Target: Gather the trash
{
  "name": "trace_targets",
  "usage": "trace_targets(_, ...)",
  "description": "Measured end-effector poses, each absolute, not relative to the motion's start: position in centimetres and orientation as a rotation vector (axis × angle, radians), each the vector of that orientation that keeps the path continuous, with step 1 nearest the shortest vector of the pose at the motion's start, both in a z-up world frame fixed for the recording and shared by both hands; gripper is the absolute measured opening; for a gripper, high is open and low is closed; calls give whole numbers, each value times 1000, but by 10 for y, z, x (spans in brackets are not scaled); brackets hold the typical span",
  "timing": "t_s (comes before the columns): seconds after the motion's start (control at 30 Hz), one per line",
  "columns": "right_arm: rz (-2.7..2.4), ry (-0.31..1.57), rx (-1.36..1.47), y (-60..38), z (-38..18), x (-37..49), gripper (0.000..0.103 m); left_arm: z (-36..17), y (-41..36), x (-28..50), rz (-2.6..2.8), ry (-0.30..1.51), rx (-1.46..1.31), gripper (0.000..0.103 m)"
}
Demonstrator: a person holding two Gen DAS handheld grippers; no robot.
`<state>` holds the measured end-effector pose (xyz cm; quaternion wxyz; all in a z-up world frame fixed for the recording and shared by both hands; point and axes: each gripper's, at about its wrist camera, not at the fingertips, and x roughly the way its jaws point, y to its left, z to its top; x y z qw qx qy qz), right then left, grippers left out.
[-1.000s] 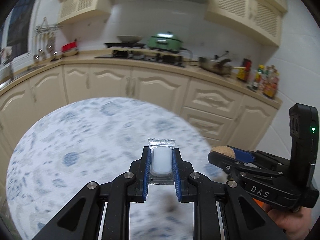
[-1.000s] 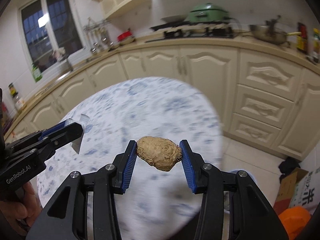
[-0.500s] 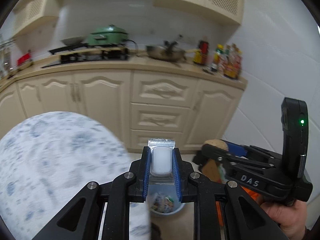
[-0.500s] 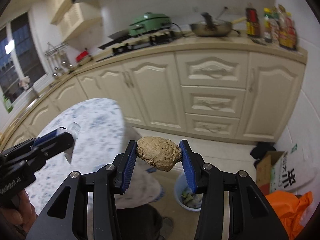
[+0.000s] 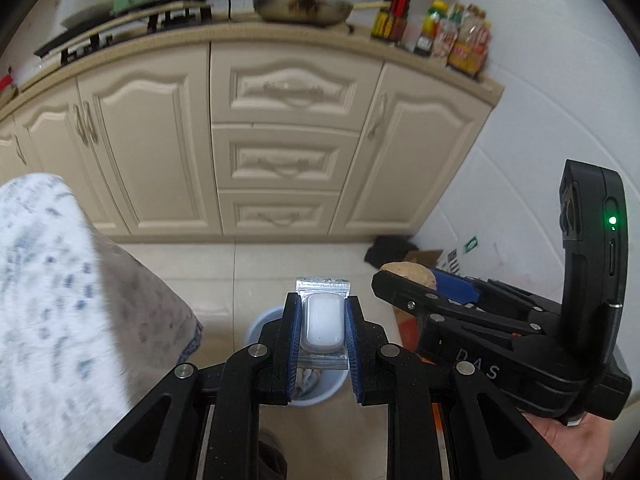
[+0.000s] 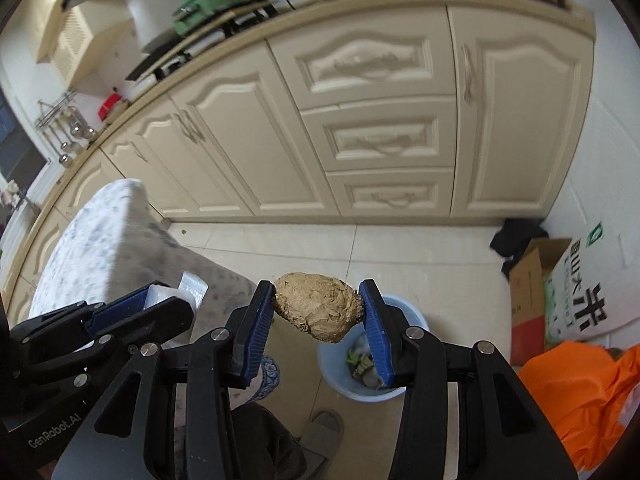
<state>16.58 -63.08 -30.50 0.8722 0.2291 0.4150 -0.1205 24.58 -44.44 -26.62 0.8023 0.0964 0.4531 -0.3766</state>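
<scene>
My left gripper (image 5: 322,322) is shut on a small clear packet with a white insert (image 5: 322,324). Right under it on the floor stands a pale blue trash bin (image 5: 256,324) with litter inside, mostly hidden by the fingers. My right gripper (image 6: 318,312) is shut on a crumpled brown lump (image 6: 316,306), held above and a little left of the same bin (image 6: 362,392). In the left wrist view the right gripper (image 5: 404,280) sits to the right with the lump (image 5: 408,270) at its tip. In the right wrist view the left gripper (image 6: 160,300) shows at lower left.
A table with a blue-patterned cloth (image 5: 60,300) hangs down on the left. Cream cabinets (image 5: 280,152) run along the back. A cardboard box (image 6: 532,292), a white printed sack (image 6: 588,292) and an orange bag (image 6: 588,400) lie at the right. A person's slippered foot (image 6: 326,428) is near the bin.
Both grippers swung off the table to the right and tilted down, each keeping its load. The bin on the floor now sits beneath them, and the table has slid to the left.
</scene>
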Motion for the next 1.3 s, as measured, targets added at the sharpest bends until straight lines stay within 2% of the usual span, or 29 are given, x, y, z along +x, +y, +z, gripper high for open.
trace_targets(0.13,-262,884,546,-647,-326,172,48,-284,-471,273,-804,1036,207,19)
trace_targets(0.2,-270,889,574,-652,-333,173,60,-287,-480,279,-804,1043,211,26)
trace_targets(0.23,-281,891,581,-654,-335,172,72,-288,-482,281,-805,1044,209,36)
trace_targets(0.27,-288,885,594,-656,-336,171,81,-289,-484,284,-796,1040,210,50)
trace_targets(0.3,-292,876,610,-658,-336,169,84,-289,-483,285,-776,1032,213,56)
trace_targets(0.37,-320,852,649,-663,-334,163,101,-287,-479,288,-758,1020,198,79)
trace_targets(0.53,-369,809,689,-668,-321,150,103,-270,-476,274,-719,950,211,100)
trace_targets(0.7,-380,779,666,-656,-292,136,103,-249,-465,251,-726,879,205,102)
trace_targets(0.9,-356,728,611,-628,-248,122,103,-217,-404,199,-705,794,180,102)
trace_targets(1.3,-180,615,434,-499,-154,109,103,-152,-216,93,-551,605,101,102)
